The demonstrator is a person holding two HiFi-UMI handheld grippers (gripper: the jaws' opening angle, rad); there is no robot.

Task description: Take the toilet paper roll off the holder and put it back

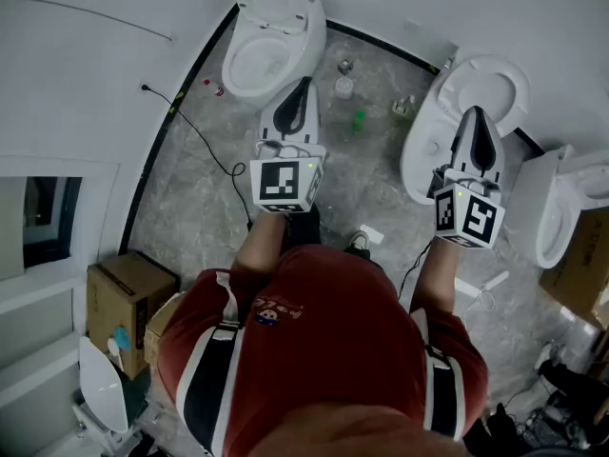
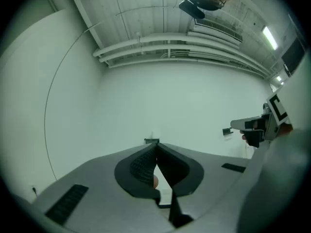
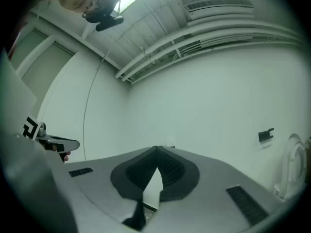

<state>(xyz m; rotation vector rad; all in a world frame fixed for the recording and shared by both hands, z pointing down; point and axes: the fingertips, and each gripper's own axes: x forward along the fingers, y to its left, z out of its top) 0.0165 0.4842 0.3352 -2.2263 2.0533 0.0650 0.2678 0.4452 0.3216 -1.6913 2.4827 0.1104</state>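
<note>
No toilet paper roll shows in any view. A small dark bracket (image 2: pixel 226 130) hangs on the white wall, and the same bracket (image 3: pixel 266 135) shows in the right gripper view; I cannot tell whether it is the holder. In the head view my left gripper (image 1: pixel 303 84) and right gripper (image 1: pixel 475 112) are held side by side in front of the person, pointing at the wall. Both are shut with nothing between the jaws: the left gripper (image 2: pixel 155 145) has its tips touching, and so does the right gripper (image 3: pixel 156 149).
A white toilet (image 1: pixel 271 31) stands below the left gripper. A second toilet (image 1: pixel 466 112) is under the right one and a third toilet (image 1: pixel 561 198) is at the far right. Small bottles (image 1: pixel 344 84) and a cable (image 1: pixel 205 146) lie on the grey floor. A cardboard box (image 1: pixel 128 307) sits at the left.
</note>
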